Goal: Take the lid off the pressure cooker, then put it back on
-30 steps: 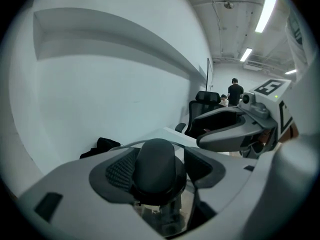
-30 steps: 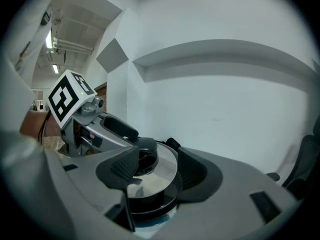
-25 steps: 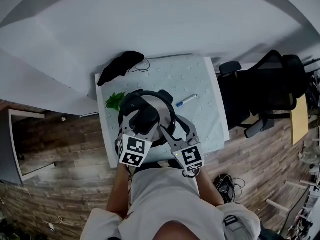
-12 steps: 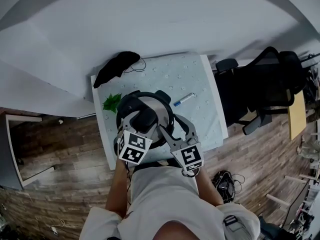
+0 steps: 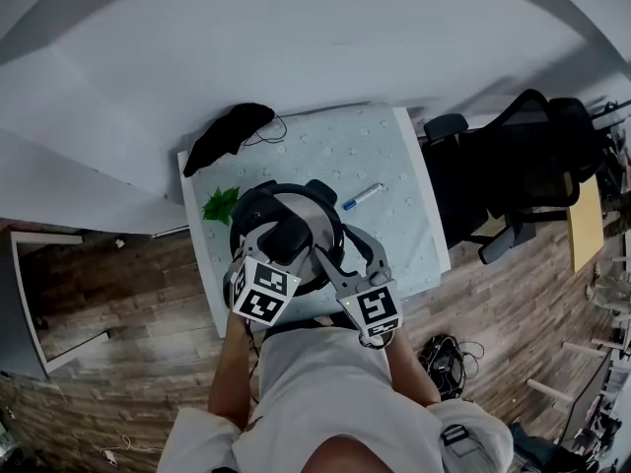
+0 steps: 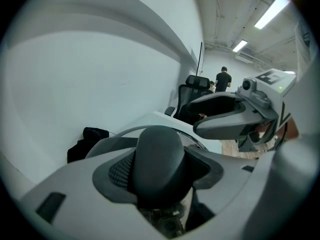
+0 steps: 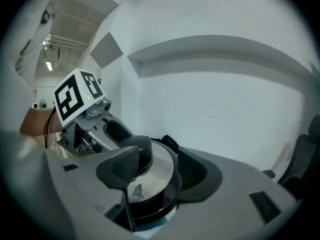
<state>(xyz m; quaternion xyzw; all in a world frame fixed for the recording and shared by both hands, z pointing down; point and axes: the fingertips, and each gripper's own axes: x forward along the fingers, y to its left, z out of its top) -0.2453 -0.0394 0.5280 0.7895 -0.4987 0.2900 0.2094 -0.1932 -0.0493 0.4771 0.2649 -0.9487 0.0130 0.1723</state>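
On a pale table [image 5: 394,166] by white walls [image 5: 296,37], left gripper [image 5: 286,236] grips lid knob [image 6: 159,159]; right gripper's [image 7: 156,166] fingers [image 7: 120,168] wide.

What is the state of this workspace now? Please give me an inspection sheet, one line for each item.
Surface: table with a pale patterned cover.
Job's things: pressure cooker near the front edge, lid on.
Clutter: black cloth, green leaf, blue pen.
Grippers: left gripper shut on the lid knob; right gripper open, astride the cooker's rim.
Cables: thin cable by the cloth; cable bundle on the floor.
Surroundings: white wall, wooden floor, black office chairs.
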